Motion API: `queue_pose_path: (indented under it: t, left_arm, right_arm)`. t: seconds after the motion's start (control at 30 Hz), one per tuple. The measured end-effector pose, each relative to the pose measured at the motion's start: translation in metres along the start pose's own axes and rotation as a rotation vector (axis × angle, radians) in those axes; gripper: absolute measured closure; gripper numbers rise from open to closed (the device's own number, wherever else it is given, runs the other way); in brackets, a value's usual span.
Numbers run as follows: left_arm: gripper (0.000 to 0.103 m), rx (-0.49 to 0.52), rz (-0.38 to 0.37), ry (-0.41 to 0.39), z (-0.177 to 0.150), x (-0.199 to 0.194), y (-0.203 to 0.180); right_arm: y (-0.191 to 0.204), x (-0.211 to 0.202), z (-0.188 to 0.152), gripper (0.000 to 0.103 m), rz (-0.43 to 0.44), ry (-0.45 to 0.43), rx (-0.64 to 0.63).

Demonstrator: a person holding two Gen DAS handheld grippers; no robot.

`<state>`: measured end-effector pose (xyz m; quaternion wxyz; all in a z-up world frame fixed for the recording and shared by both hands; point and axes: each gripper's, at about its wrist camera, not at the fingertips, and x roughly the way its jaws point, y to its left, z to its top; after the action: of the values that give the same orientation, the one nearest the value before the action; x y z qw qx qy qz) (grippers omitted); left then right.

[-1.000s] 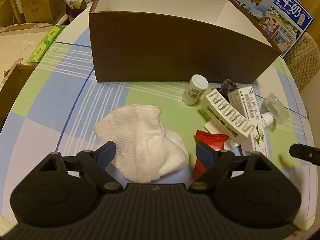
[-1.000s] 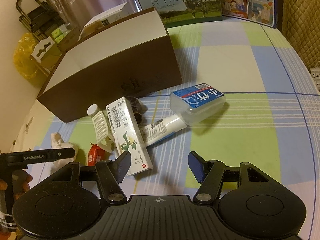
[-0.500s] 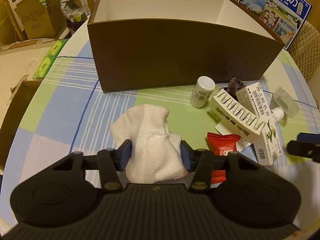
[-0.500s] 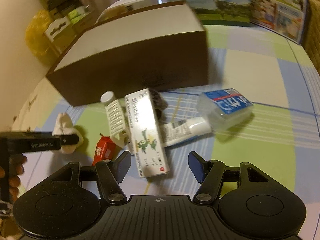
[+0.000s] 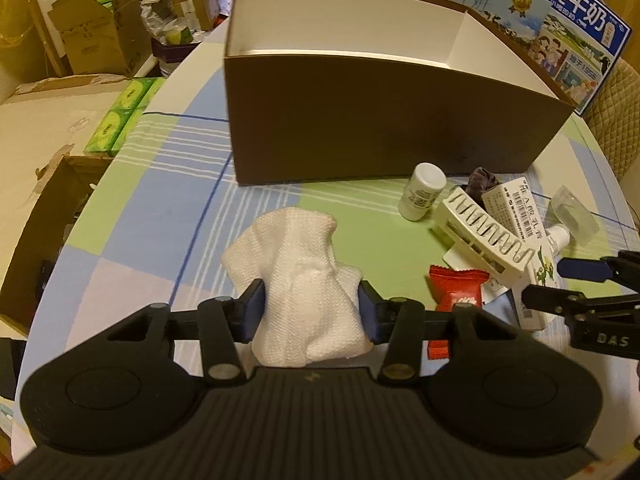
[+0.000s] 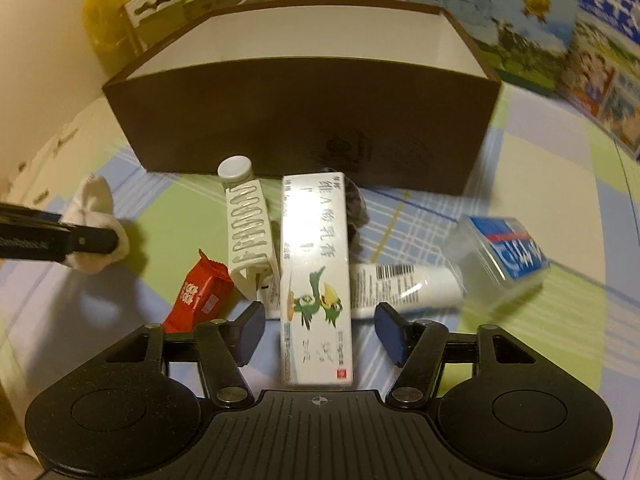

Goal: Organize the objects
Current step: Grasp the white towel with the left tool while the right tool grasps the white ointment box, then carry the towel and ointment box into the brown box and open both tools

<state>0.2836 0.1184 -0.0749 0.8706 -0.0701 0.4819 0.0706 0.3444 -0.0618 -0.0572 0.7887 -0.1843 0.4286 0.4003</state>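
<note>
Both cameras sit just behind their own fingers, low over the table [image 5: 132, 216] and tilted down, facing the brown box [image 5: 380, 120]. The left wrist view looks from the table's left part, close over the white cloth [image 5: 304, 280]. The right wrist view looks from further right, close over the carton [image 6: 316, 280]. Both views take in the box, cloth, carton, red packet [image 6: 200, 292] and bottle [image 5: 422, 190]; each catches part of the other gripper at its edge.

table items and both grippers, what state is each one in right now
left gripper: shut on white cloth
white cloth: bunched, pinched
right gripper: open, straddling white medicine carton
white medicine carton: lying flat, ungripped
brown open-top box: upright
small white bottle: on its side, capped
red snack packet: flat, sealed
</note>
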Motion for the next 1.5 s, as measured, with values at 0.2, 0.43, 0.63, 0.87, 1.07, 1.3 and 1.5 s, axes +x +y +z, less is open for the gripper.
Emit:
queue_pose_path:
  t: [0.2,0.43,0.63,0.87,1.07,1.3,1.5]
  left_arm:
    - [0.059,-0.012,0.007,-0.001,-0.002,-0.004,0.004]
    - [0.059,-0.006,0.006,-0.012,-0.004,-0.008,0.002]
    - [0.059,-0.001,0.005,-0.018,-0.005,-0.010,0.001]
    - [0.059,0.011,-0.003,-0.040,-0.004,-0.019,-0.003]
    - [0.059,0.012,-0.017,-0.071,0.002,-0.032,-0.002]
    - [0.059,0.025,-0.035,-0.116,0.016,-0.048,-0.002]
    - [0.059,0.033,-0.057,-0.162,0.034,-0.058,-0.005]
  right_arm:
    - [0.010,0.012,0.001,0.061,-0.031,0.005,-0.068]
    - [0.010,0.012,-0.002,0.067,-0.036,0.011,-0.082]
    - [0.008,0.000,-0.002,0.068,-0.040,0.002,-0.076]
    - [0.005,-0.017,-0.002,0.068,-0.046,-0.020,-0.057]
    - [-0.004,-0.041,-0.001,0.068,-0.048,-0.050,0.006]
    - [-0.018,-0.065,0.002,0.068,-0.053,-0.077,0.078]
    - [-0.024,-0.079,0.012,0.068,-0.052,-0.113,0.104]
